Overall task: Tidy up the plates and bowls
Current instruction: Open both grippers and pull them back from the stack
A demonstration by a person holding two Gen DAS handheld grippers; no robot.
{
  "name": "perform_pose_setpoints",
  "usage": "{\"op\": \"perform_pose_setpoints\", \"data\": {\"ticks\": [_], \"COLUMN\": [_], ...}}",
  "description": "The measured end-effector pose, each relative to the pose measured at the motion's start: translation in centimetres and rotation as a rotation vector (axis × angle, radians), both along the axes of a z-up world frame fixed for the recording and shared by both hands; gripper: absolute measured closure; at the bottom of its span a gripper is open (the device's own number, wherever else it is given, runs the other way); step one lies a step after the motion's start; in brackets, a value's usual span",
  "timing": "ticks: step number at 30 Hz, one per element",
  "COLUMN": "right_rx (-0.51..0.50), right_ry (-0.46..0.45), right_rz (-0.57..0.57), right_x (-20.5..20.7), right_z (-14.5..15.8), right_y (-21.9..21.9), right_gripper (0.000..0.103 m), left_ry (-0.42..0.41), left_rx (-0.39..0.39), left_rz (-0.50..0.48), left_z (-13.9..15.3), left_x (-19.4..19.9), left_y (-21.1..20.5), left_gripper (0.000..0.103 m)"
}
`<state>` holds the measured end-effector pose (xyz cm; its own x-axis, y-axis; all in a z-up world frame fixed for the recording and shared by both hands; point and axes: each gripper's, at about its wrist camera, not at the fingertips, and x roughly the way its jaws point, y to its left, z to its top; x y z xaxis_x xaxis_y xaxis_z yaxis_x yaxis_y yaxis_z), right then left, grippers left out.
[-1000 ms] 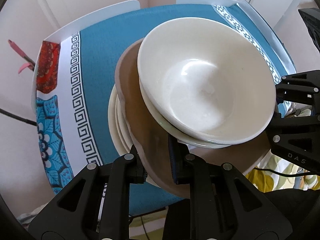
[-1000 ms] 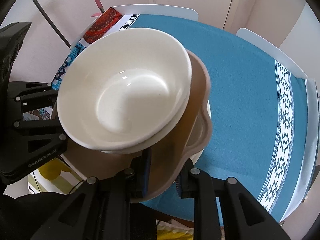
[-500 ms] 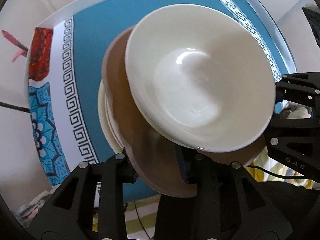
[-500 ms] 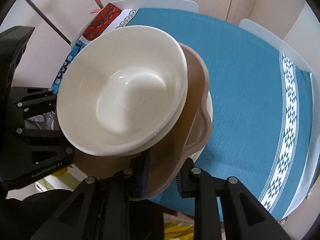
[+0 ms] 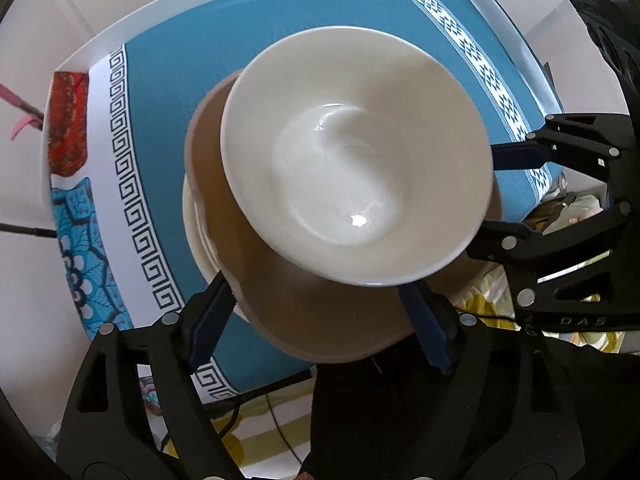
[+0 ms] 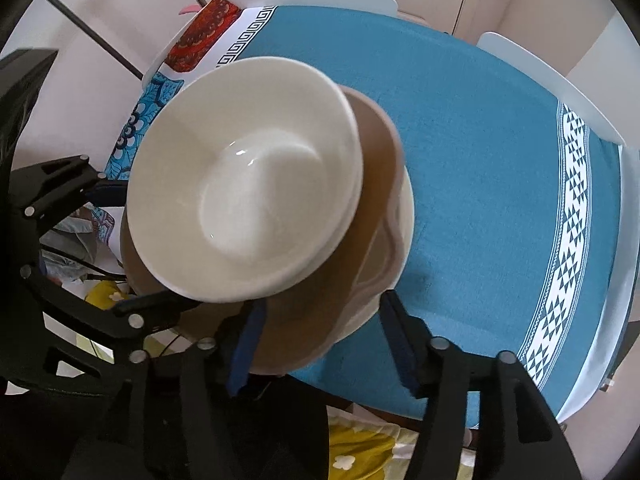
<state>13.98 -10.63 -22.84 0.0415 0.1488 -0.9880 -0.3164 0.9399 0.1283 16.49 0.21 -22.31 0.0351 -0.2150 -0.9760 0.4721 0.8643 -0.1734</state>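
Left gripper: the left gripper (image 5: pixel 320 312) has its blue pads spread wide at the near edge of the stack; they flank the brown plate (image 5: pixel 320 320) without pinching it

Right gripper: the right gripper (image 6: pixel 320 340) is likewise spread, one pad on each side of the stack's near rim; nothing is clamped

Stack: a white bowl (image 5: pixel 356 160) sits nested in a second bowl (image 6: pixel 344 220), whose rim shows just beneath it; both rest on the brown plate, which lies on white plates (image 5: pixel 196 220)

Bench: the stack stands near the front edge of the bench (image 6: pixel 480 160), on a blue cloth (image 5: pixel 180 80) with patterned borders; part of it appears to overhang that edge

Step in hand: by my judgement the stack is set down and let go; the piling seems finished

Next move: draw both grippers straight back, clear of the rims; the bowls sit off-centre, so a nudge could tip them
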Motion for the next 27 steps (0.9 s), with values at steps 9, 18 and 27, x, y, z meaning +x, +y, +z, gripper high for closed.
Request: {"op": "perform_pose_setpoints", "data": {"ticks": [9, 18, 27], "right_rx": [0.035, 0.092, 0.115], "right_ry": [-0.027, -0.185, -0.542], "right_rz": [-0.017, -0.084, -0.254], "right_x": [-0.9, -4.3, -9.7], "right_z": [2.0, 7.4, 17.1], "right_y": [-0.3, -1.7, -3.8], "right_gripper": [0.046, 0.046, 0.018], "left_ry": [-0.036, -0.169, -0.554], "left_rx": [0.002, -0.031, -0.198], "left_rz": [0.018, 0.087, 0.295], "left_z": [1.5, 6.2, 16.7], "left_x": [-0.7, -4.0, -9.1], "left_y": [0.4, 2.3, 5.1], "left_gripper": [0.023, 0.023, 0.019]}}
